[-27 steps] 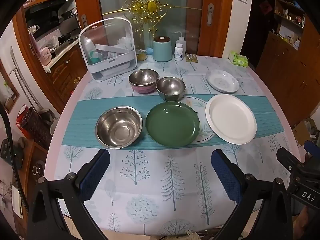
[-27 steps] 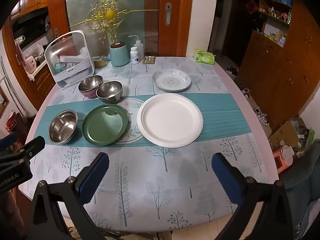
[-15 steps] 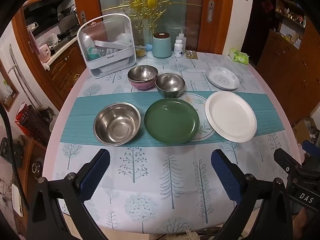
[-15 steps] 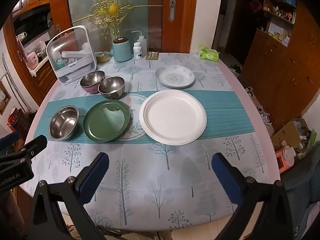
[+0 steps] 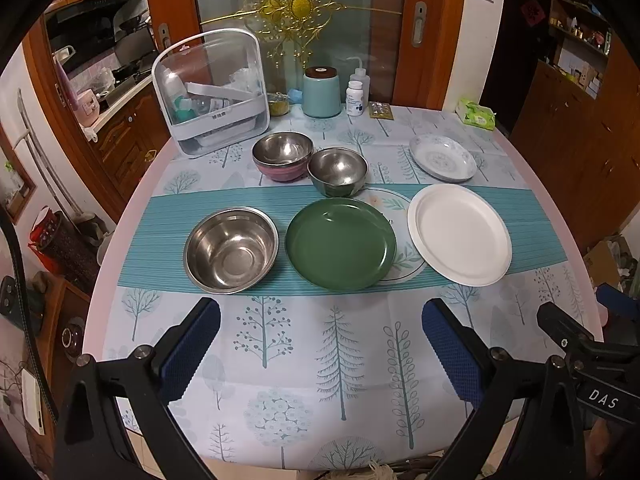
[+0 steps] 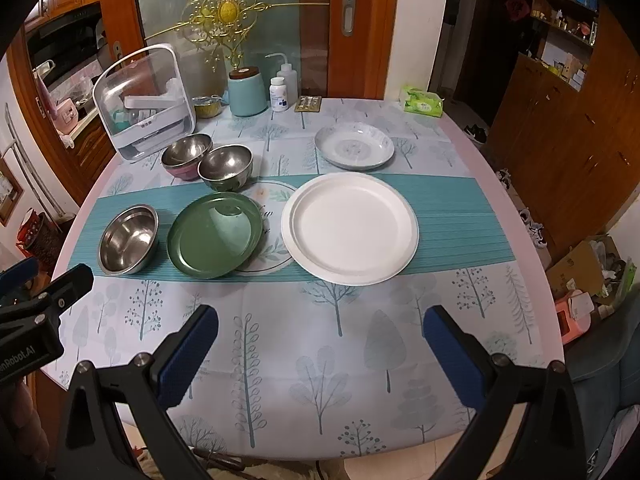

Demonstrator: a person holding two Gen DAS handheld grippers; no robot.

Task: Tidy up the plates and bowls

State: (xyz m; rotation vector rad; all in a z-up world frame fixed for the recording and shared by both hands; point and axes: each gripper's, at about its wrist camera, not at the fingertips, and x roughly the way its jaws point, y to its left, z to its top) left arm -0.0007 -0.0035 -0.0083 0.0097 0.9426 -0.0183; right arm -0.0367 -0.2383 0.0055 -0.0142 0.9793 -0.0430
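Observation:
On the teal runner, left to right, lie a large steel bowl point(image 5: 231, 249), a green plate point(image 5: 340, 243) and a white plate point(image 5: 459, 233). Behind them stand a steel bowl with a pink outside point(image 5: 283, 155), a smaller steel bowl point(image 5: 338, 170) and a patterned shallow plate point(image 5: 442, 157). My left gripper point(image 5: 320, 350) hovers open over the near tablecloth, in front of the green plate. My right gripper point(image 6: 320, 354) also stands open, nearer the white plate point(image 6: 350, 226). Nothing is between either pair of pads.
A clear lidded rack point(image 5: 212, 92) with bottles stands at the back left, beside a teal canister point(image 5: 321, 92), a pill bottle point(image 5: 354, 98) and a squeeze bottle. A green tissue pack point(image 5: 476, 116) lies at the back right. Wooden cabinets point(image 6: 568, 128) flank the round table point(image 5: 132, 184).
Both grippers have drifted slightly, so the dishes sit a little lower and nearer in both views. Nothing on the table has moved, and both stay open.

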